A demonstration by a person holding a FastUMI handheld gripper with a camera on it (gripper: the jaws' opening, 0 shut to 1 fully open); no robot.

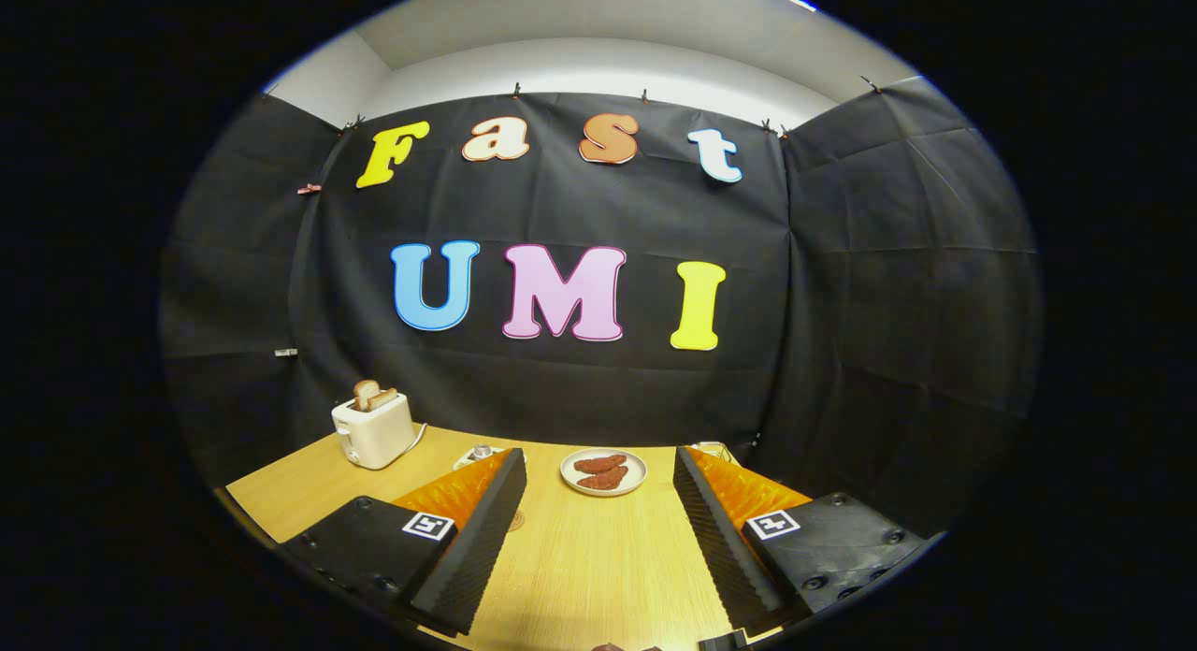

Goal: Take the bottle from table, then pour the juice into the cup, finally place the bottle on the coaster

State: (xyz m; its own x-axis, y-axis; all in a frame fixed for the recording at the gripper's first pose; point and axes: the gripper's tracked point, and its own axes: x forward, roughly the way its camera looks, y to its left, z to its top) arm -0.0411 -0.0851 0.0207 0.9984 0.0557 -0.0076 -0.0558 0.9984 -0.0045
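While the gripper [598, 529] holds its fingers [486, 529] wide apart over the bench [598, 567], a plate [603, 471] of brown patties [600, 471] sits just beyond them.

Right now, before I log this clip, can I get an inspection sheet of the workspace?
Surface: wooden table, bare between the jaws.
Job's things: no bottle, cup or coaster can be made out; a small white item behind the left finger is too hidden to identify.
Clutter: white toaster holding toast; plate with reddish-brown food pieces, just beyond the fingers.
Grippers: gripper jaws wide open, holding nothing.
Cables: thin white cord at the toaster's side.
Surroundings: black cloth wall around the table; pale ceiling above.
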